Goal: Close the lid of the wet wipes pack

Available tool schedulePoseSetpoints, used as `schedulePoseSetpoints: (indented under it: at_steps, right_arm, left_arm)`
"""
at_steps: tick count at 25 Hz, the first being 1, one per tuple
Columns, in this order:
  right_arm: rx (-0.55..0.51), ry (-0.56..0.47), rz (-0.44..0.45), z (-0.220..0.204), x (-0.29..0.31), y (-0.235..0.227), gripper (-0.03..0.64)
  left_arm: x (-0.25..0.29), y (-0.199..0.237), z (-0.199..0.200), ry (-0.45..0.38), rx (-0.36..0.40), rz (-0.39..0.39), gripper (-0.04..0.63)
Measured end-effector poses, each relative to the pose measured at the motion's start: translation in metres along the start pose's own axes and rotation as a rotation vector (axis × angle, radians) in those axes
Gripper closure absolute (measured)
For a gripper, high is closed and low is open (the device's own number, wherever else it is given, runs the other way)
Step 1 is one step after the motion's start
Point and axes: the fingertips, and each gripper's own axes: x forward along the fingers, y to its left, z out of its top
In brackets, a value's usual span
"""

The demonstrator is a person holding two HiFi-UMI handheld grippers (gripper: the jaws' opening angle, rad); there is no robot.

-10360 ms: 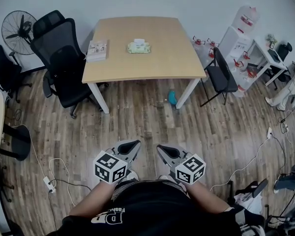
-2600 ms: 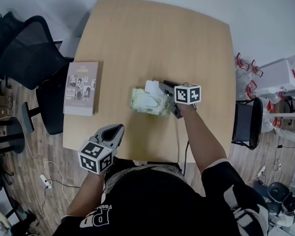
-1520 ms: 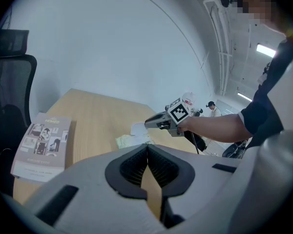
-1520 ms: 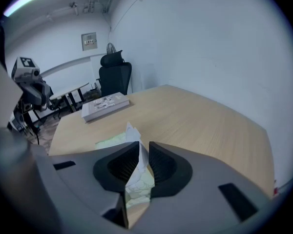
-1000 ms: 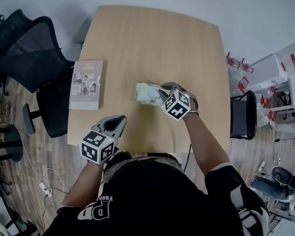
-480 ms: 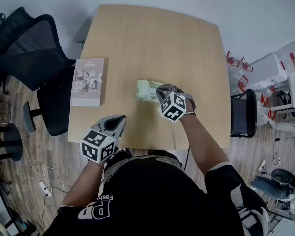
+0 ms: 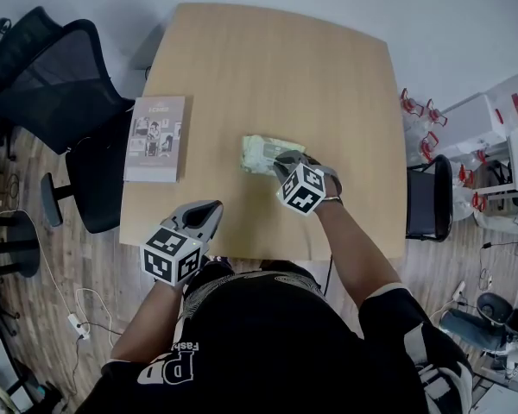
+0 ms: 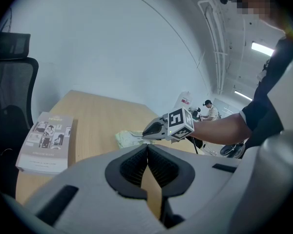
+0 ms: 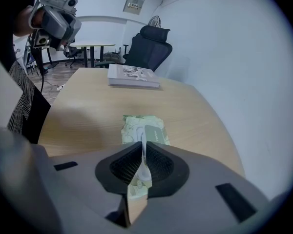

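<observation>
Black short-sleeved shirt (image 7: 268, 335), white chest lettering (image 7: 183, 371). Grey left gripper (image 7: 213, 206) and right gripper (image 7: 279, 159); black-and-white marker cube (image 7: 170, 255) on each.

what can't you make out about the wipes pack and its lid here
Head view: the right claw covers the pack's near end; its jaws have just been closing, a thin white flap between them.
Right gripper view: the claw's body hides the flap's base, so whether the pack is closed is unclear.
Left gripper view: pack small, partly behind the claw.
</observation>
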Motion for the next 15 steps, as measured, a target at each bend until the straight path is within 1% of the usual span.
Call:
schedulePoseSetpoints:
  at_steps: [15]
  right_arm:
    - [-0.025, 0.021, 0.061, -0.009, 0.014, 0.013, 0.584]
  left_arm:
    - [0.001, 0.000, -0.002, -0.007, -0.016, 0.023, 0.577]
